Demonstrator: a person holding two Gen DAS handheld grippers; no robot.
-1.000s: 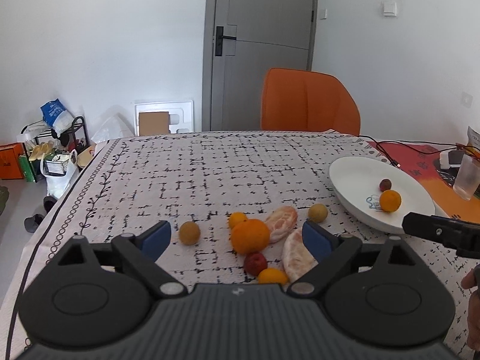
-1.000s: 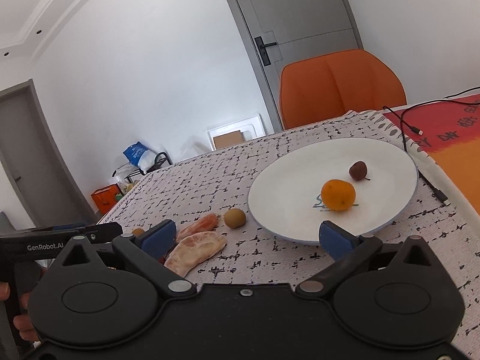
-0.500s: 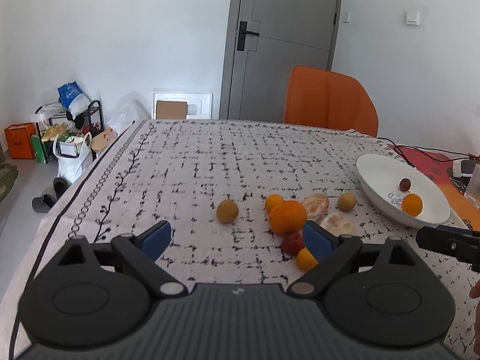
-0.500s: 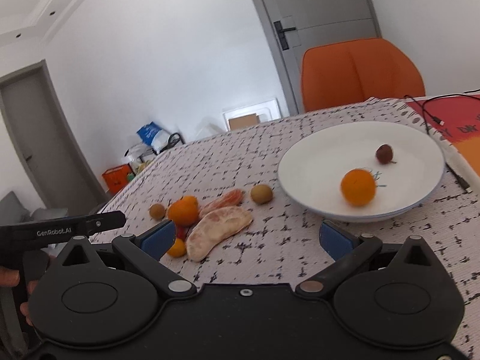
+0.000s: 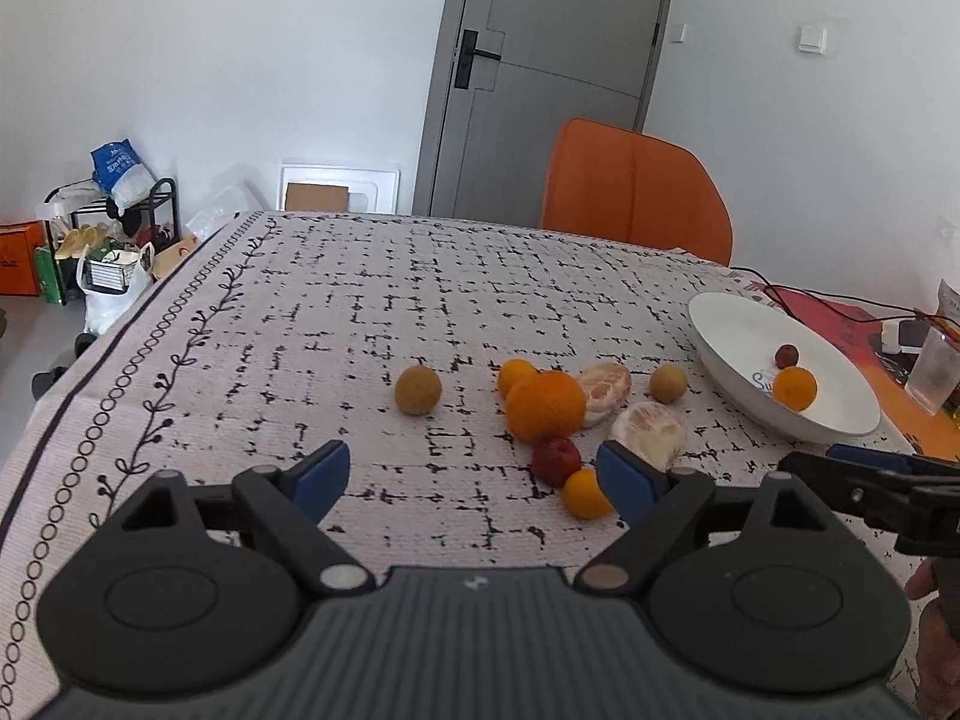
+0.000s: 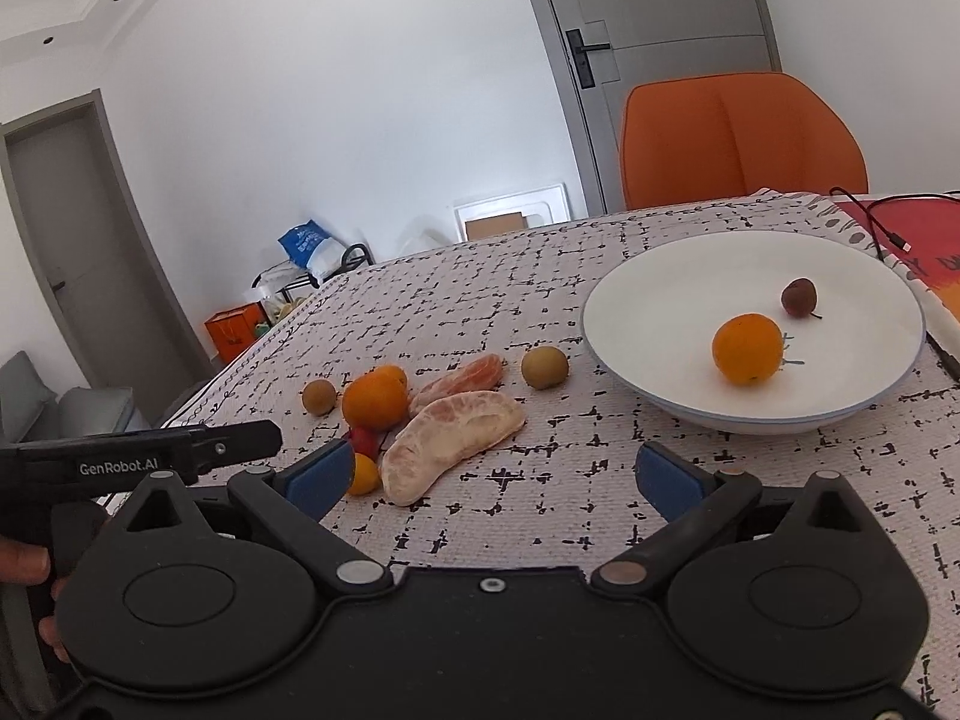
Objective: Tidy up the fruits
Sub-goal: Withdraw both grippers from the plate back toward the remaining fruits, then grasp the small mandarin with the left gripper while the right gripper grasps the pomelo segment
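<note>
Spreading across a worktop covered by a cloth printed with black dashes, a loose cluster of fruit is seen from two wrist cameras. The left gripper is held low over the cloth with its blue pads wide apart; its jaws have just been closing a little, and nothing is gripped between them. Just beyond its right pad lie a small orange citrus and a red fruit, which are touching or nearly so. Behind them a large orange is set, with a smaller orange at its far side, two peeled citrus pieces beside it, and a brown round fruit apart to the left. Another brown fruit lies near a white plate. On the plate an orange and a small dark fruit are resting, apart from each other. The right gripper is held wide open over bare cloth, empty, between the peeled pieces and the plate. An orange chair is placed at the far edge.
</note>
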